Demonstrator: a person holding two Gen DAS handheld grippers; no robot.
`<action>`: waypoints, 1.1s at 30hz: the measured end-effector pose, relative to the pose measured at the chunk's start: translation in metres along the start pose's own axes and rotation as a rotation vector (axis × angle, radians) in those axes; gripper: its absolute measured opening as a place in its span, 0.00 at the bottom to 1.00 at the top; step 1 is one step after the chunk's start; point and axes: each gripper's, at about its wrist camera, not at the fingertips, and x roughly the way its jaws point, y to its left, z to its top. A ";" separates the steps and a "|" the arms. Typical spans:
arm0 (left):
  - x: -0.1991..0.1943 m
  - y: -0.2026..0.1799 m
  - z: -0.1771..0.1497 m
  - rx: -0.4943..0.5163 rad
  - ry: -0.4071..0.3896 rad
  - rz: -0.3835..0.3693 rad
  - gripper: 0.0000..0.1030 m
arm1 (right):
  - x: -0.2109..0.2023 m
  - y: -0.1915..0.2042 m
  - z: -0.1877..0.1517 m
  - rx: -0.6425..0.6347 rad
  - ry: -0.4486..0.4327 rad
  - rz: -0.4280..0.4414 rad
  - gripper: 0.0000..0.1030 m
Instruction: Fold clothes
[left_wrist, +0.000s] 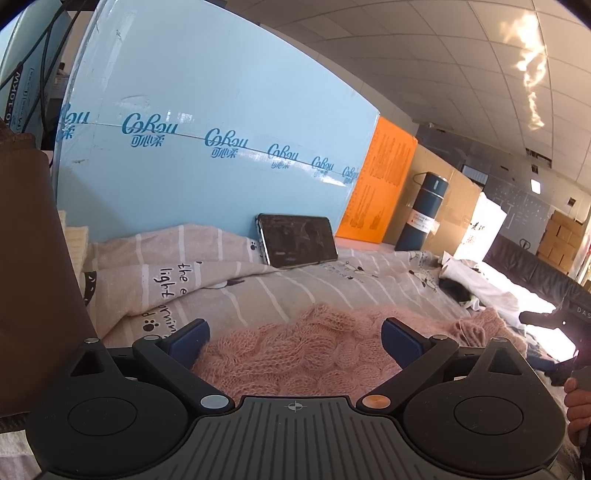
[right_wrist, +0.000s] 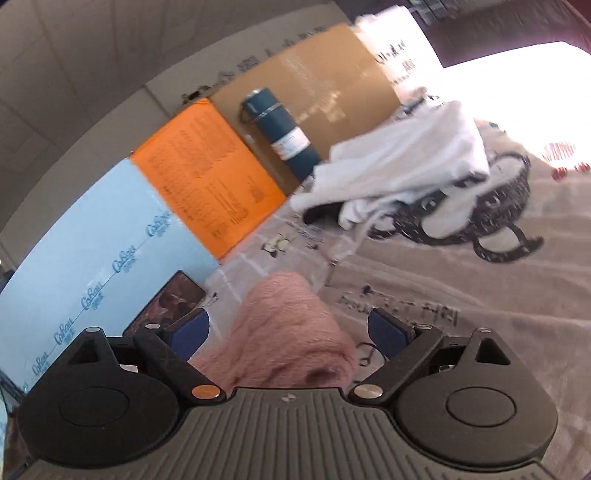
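Observation:
A pink cable-knit sweater (left_wrist: 295, 354) lies on the striped grey bedsheet (left_wrist: 295, 288). My left gripper (left_wrist: 295, 338) is open, its blue pads spread wide just above the sweater. In the right wrist view, the same pink sweater (right_wrist: 291, 336) lies between the pads of my right gripper (right_wrist: 291, 328), which is open too. A crumpled white garment (right_wrist: 402, 155) lies further off on the sheet; it also shows in the left wrist view (left_wrist: 476, 277). The right gripper's body shows at the right edge of the left view (left_wrist: 554, 321).
A phone (left_wrist: 297, 240) leans against a light blue carton (left_wrist: 207, 129). An orange box (left_wrist: 380, 184), a cardboard box (right_wrist: 314, 88) and a dark blue flask (left_wrist: 423, 212) stand along the back. A brown cloth (left_wrist: 33, 277) hangs at the left.

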 end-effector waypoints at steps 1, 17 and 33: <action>0.000 0.000 0.000 0.000 0.001 0.001 0.98 | 0.003 -0.009 0.000 0.043 0.018 -0.004 0.91; 0.001 0.001 0.000 0.001 0.004 -0.002 0.98 | 0.016 0.034 -0.025 -0.240 -0.030 0.063 0.26; -0.005 -0.003 0.002 0.004 -0.012 -0.054 0.98 | 0.005 0.024 0.011 -0.468 -0.333 -0.279 0.19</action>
